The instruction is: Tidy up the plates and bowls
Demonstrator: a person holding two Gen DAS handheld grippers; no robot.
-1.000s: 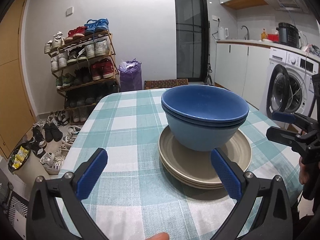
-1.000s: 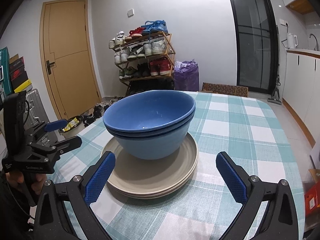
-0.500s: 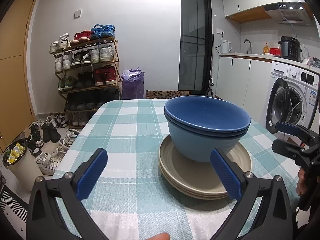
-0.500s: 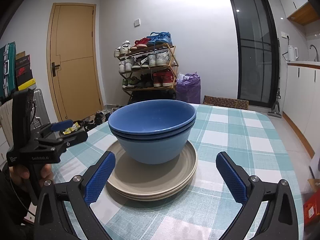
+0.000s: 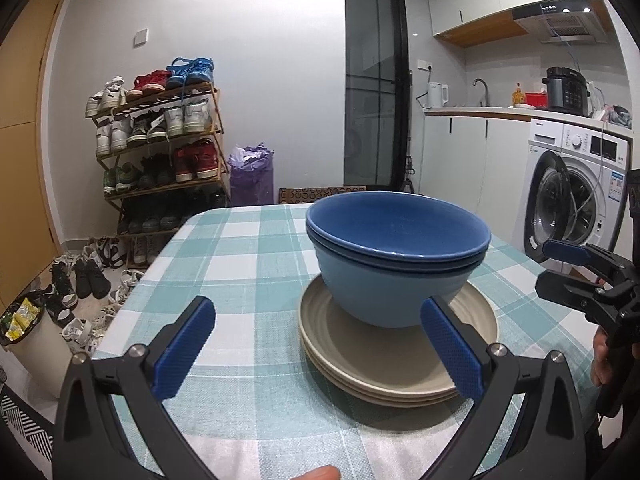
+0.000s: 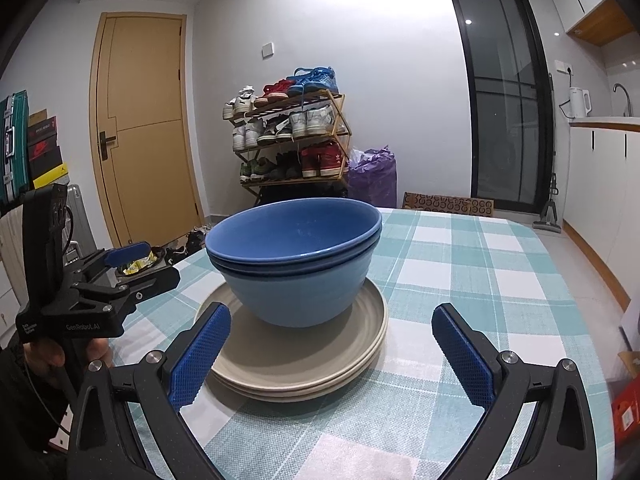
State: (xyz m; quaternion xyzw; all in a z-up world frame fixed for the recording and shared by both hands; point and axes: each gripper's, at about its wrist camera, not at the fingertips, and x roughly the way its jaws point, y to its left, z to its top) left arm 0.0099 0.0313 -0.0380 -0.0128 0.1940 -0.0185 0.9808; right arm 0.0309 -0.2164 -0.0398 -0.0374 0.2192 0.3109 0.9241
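Two blue bowls (image 5: 396, 256) sit nested on a stack of beige plates (image 5: 396, 356), on the checked tablecloth (image 5: 240, 264). The left gripper (image 5: 320, 344) has its fingers spread wide and empty, and the stack lies just ahead of them, offset toward the right-hand finger (image 5: 450, 348). The right gripper (image 6: 332, 344) is equally wide apart, holding nothing, with the stack ahead and nearer its left-hand finger (image 6: 200, 350). Round crockery has no long axis to line up with — either hand seems about equally near. Only the right wrist view shows the door (image 6: 140, 128); the left alone shows the washing machine (image 5: 576, 196).
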